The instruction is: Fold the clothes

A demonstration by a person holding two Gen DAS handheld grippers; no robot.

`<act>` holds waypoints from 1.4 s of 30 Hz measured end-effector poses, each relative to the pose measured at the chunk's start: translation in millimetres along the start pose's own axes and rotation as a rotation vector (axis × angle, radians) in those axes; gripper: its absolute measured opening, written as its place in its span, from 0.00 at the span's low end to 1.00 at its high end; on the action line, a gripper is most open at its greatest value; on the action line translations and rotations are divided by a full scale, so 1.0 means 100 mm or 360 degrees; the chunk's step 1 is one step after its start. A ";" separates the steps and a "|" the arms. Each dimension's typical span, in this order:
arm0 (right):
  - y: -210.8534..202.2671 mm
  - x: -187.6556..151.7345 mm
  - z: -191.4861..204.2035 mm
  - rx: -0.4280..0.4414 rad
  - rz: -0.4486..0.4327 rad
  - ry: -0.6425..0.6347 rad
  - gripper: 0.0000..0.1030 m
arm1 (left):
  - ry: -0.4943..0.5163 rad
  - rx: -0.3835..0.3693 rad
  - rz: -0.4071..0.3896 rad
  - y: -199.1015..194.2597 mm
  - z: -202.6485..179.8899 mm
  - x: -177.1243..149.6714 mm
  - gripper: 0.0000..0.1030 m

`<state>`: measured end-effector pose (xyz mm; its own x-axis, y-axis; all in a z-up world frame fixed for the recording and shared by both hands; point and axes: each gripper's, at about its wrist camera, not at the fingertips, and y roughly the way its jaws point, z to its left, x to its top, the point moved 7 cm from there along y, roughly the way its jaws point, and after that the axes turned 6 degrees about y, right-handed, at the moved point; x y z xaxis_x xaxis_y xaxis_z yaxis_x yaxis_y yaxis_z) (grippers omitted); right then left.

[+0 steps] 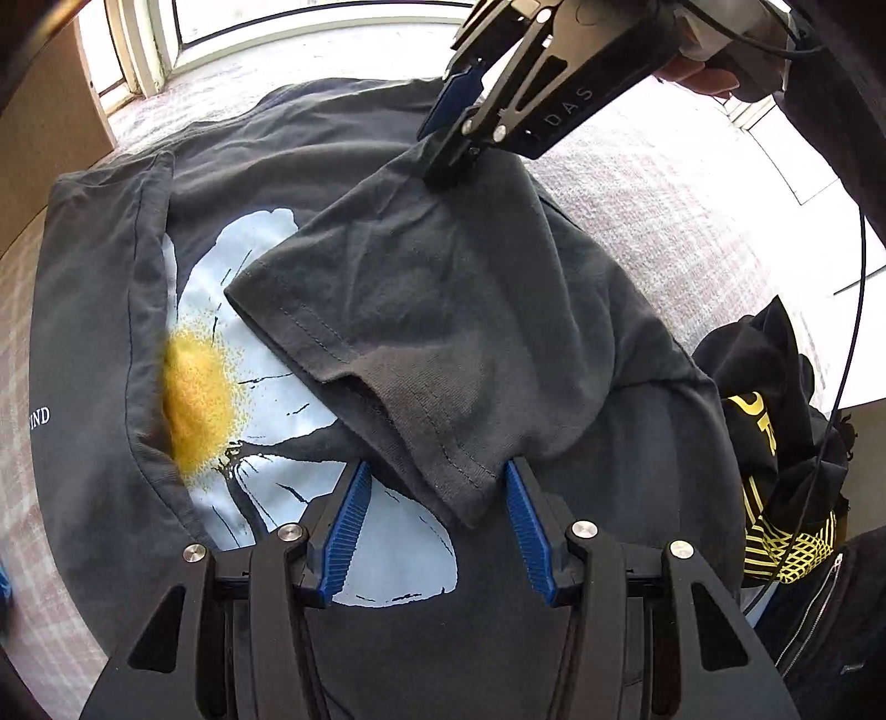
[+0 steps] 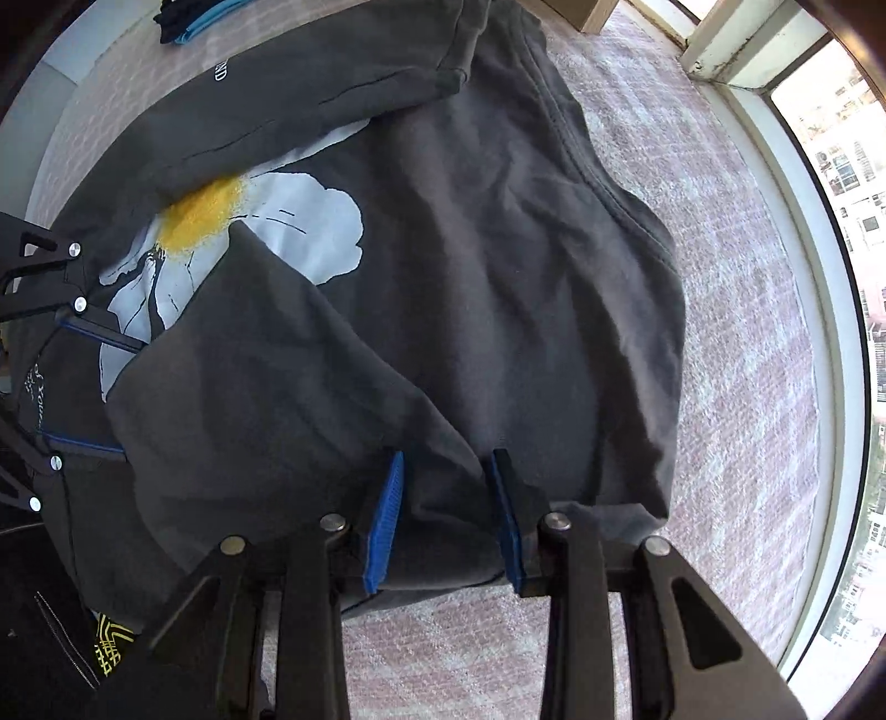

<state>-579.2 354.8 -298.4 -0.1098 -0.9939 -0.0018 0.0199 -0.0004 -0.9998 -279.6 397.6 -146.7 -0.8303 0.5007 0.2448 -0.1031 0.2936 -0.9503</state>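
A dark grey T-shirt (image 1: 554, 310) with a pale blue and yellow flower print (image 1: 221, 354) lies spread on a pink checked cloth surface (image 1: 637, 183). One short sleeve (image 1: 387, 332) is folded inward over the print. My right gripper (image 1: 451, 166) points down at the shoulder end of that fold, shut on a pinch of the fabric (image 2: 447, 457). My left gripper (image 1: 437, 471) stands open, its blue pads either side of the sleeve's hem corner (image 1: 465, 498) without pressing it. In the right wrist view the left gripper (image 2: 130, 399) shows at the left edge.
A black garment with yellow print (image 1: 775, 443) lies bunched right of the shirt, with a cable (image 1: 853, 343) over it. A small stack of folded clothes (image 2: 183, 22) sits beyond the shirt. Window frames (image 2: 797, 183) border the surface. A hand (image 1: 703, 72) holds the right gripper.
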 end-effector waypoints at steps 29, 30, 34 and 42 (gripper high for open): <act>-0.72 -0.03 -0.54 0.0188 -0.0486 0.0456 0.34 | 0.0052 0.0079 -0.0029 -0.22 0.37 0.23 0.19; -0.65 0.07 -0.43 0.0193 -0.0466 0.0408 0.34 | 0.0033 0.0055 -0.0033 -0.19 0.37 0.25 0.19; -0.34 0.44 -0.02 0.0191 -0.0360 0.0187 0.34 | 0.0022 0.0032 -0.0025 -0.06 0.30 0.25 0.20; -0.05 0.61 0.31 0.0019 -0.0191 -0.0148 0.34 | -0.0029 0.0031 -0.0028 0.08 0.31 0.22 0.20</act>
<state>-554.8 290.4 -293.3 -0.0199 -0.9926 0.1199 0.0242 -0.1203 -0.9924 -315.4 385.5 -154.7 -0.8380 0.4807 0.2582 -0.1285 0.2861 -0.9495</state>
